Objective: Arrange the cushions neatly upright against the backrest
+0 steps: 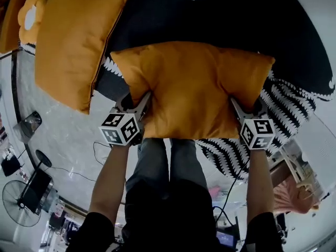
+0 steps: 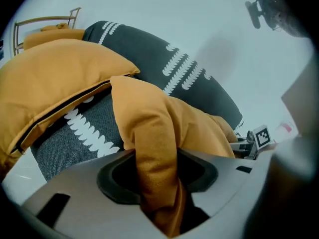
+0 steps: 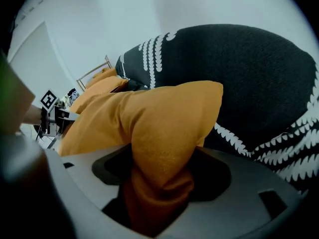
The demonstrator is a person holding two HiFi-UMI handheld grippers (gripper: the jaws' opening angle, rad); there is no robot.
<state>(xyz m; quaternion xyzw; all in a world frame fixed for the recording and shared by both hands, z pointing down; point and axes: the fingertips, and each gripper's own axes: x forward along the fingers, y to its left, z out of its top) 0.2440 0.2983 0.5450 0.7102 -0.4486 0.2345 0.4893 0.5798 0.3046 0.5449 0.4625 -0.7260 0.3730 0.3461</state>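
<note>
Orange cushion (image 1: pixel 191 88) on the black patterned sofa (image 1: pixel 252 25): left gripper (image 1: pixel 143 103) fingers pinch its near-left corner, and right gripper (image 1: pixel 235 105) fingers pinch its near-right corner. Second orange cushion (image 1: pixel 73 41) lies at the sofa's left edge.

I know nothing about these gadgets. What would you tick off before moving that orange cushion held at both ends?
1. Left gripper clamped on the orange cushion: ok, a corner is bunched between its jaws.
2. Right gripper clamped on it: ok, it pinches the other near corner.
3. Grips matched on both sides: ok.
4. Orange cushion upright against the backrest: not ok, it lies face up on the black patterned seat.
5. Second cushion apart from the held one: cannot tell, their edges come very close.
</note>
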